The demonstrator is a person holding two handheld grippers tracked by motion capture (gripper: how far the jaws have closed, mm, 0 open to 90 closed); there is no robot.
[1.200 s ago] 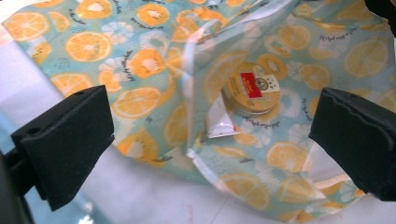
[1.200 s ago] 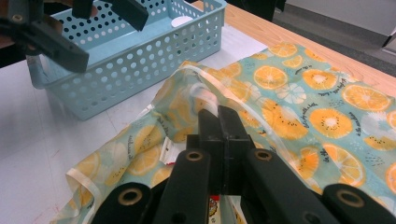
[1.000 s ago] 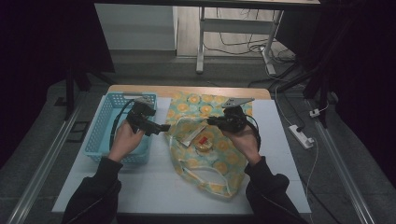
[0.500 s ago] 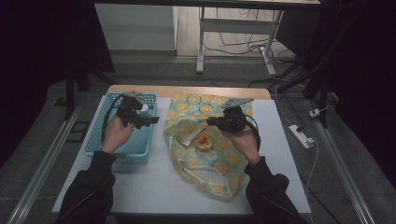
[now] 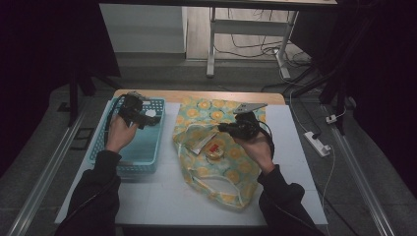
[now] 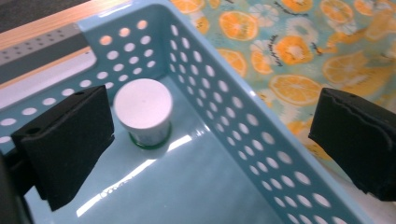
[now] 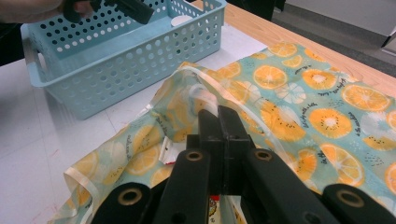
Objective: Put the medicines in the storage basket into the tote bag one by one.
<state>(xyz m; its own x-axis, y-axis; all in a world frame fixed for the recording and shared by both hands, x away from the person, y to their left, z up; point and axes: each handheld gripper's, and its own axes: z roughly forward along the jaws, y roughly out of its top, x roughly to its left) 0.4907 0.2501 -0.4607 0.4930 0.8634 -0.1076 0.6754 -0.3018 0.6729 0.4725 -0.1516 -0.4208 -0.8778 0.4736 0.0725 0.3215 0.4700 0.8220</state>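
Hovering with jaws wide apart over the pale blue holey plastic basket [image 5: 129, 142], the left gripper [image 5: 147, 119] is leaving a small white-lidded cup [image 6: 143, 112] in its far corner. The right gripper [image 7: 218, 122], jaws together, is pinching the orange-print bag [image 7: 299, 107] beside the basket. Next probably comes another snack from the bag.

On the table [image 5: 162, 196] a basket [image 5: 129, 156] sits at the left and a bag [image 5: 216, 172] lies spread just to its right, close beside it. A small cup [image 6: 143, 110] stands inside the basket, in its far right corner. The left gripper [image 5: 147, 119] hangs over that end of the basket. The right gripper [image 5: 222, 128] is over the bag's middle, where a packet [image 5: 214, 149] lies in the bag's opening.
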